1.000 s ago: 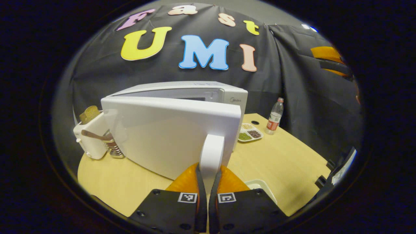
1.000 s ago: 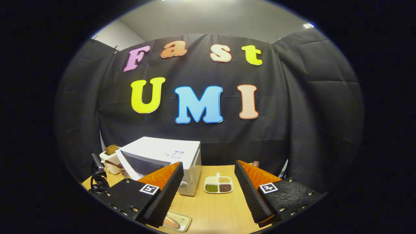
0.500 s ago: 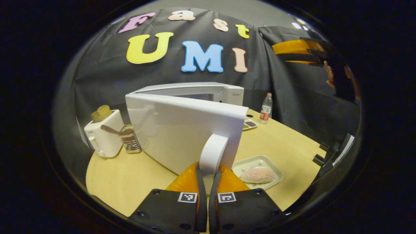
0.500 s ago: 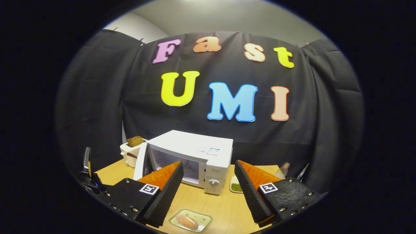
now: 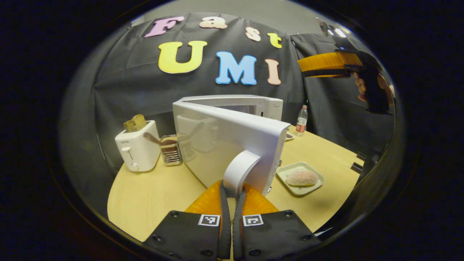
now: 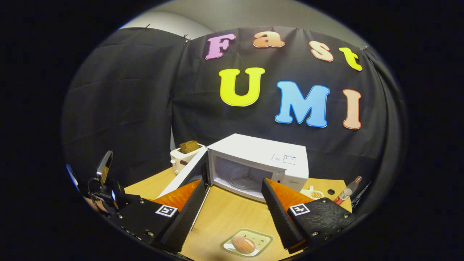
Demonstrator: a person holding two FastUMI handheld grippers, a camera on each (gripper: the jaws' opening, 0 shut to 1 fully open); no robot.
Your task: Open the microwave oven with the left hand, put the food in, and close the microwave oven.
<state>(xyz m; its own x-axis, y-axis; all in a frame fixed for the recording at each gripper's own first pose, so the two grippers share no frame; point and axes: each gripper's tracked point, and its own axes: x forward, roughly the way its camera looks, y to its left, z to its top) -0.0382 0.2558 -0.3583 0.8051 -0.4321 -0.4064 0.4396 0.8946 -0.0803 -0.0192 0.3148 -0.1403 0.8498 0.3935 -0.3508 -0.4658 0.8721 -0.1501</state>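
Left gripper view: the left gripper clamps the handle of the microwave, its door swung wide; the right gripper hovers spread above the food on its tray, neither yet loaded nor the door closed

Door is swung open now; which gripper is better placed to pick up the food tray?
Right, probably. The right gripper is open with the food tray just below its fingers, while the left gripper is shut on the door handle.
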